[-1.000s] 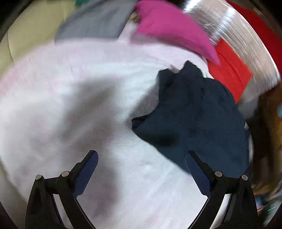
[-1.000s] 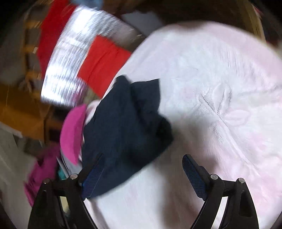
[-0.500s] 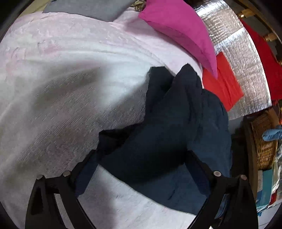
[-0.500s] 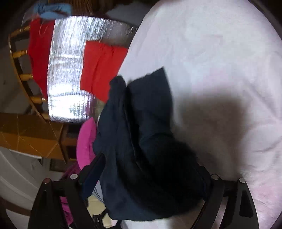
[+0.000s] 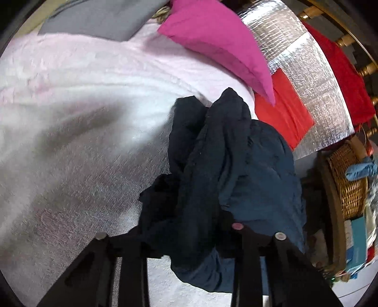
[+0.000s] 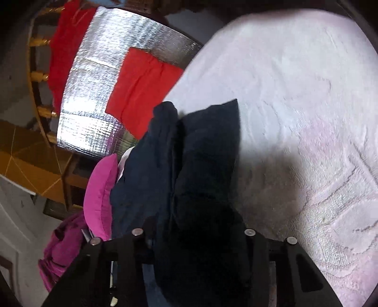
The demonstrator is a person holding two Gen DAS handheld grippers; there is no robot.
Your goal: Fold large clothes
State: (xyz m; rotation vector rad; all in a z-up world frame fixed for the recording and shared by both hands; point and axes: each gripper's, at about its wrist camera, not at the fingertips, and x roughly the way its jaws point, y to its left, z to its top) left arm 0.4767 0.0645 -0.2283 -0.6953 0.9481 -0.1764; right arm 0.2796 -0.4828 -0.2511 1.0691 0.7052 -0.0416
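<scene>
A crumpled navy garment [image 5: 236, 165] lies in a heap at the edge of a pale pink blanket [image 5: 82, 118]. My left gripper [image 5: 186, 226] is closing, its jaws drawn in around a bunch of the dark cloth, which covers both pads. From the other side, the same navy garment [image 6: 200, 153] rises in a ridge on the blanket [image 6: 295, 94]. My right gripper [image 6: 196, 226] is closing too, with a thick fold of the garment squeezed between its jaws and its pads hidden by cloth.
A magenta pillow [image 5: 219, 40] and a grey cloth [image 5: 101, 19] lie at the blanket's far side. Beyond the edge, a red cloth [image 5: 283, 113] rests on a silver foil mat [image 5: 307, 59]. A wicker basket [image 5: 349, 179] stands at the right.
Both grippers moved in and down onto the navy garment. Their jaws, wide apart a second ago, have drawn in on bunches of its cloth.
</scene>
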